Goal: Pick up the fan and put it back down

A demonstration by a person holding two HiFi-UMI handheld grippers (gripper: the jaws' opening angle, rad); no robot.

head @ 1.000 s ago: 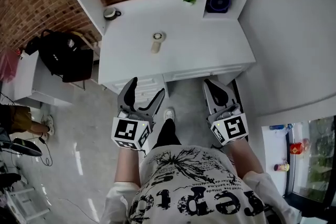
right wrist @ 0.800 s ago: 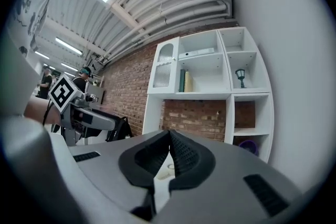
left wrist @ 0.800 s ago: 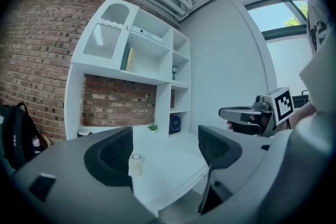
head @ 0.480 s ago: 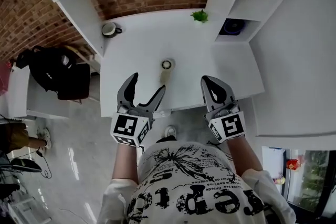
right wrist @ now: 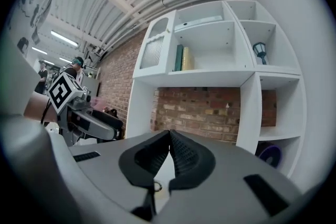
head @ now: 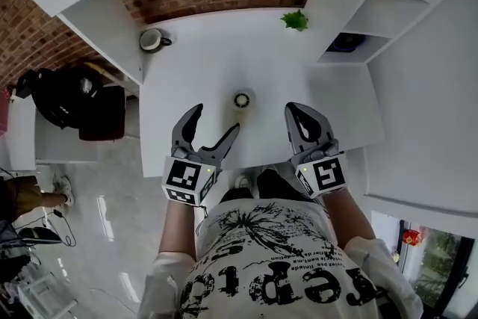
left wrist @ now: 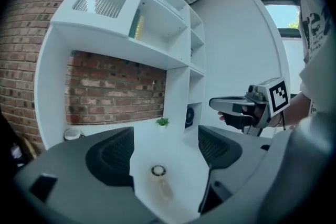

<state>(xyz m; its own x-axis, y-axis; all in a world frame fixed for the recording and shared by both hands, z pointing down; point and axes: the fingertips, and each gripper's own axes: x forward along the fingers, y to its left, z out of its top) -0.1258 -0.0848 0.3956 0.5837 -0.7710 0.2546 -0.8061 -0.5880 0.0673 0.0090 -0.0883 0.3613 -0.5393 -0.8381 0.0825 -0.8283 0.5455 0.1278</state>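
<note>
The fan (head: 241, 102) is a small pale hand-held one with a round dark-ringed head, lying flat on the white desk (head: 194, 71). My left gripper (head: 214, 121) is open just short of it and a little to its left, over the desk's front part. In the left gripper view the fan (left wrist: 159, 176) lies between and beyond the open jaws of the left gripper (left wrist: 165, 149). My right gripper (head: 294, 110) is shut and empty, to the fan's right. In the right gripper view the right gripper (right wrist: 169, 136) has its pads together, and the fan (right wrist: 156, 187) peeks out below them.
A mug (head: 153, 40) stands at the desk's back left and a small green plant (head: 296, 19) at the back right. A dark blue round object (head: 345, 41) sits in the right shelf cubby. A black bag (head: 71, 97) lies on a low cabinet to the left.
The person has stepped up to the desk. Both grippers moved from over the floor to over the desk's front part, nearer the fan. Their jaw states are unchanged.
</note>
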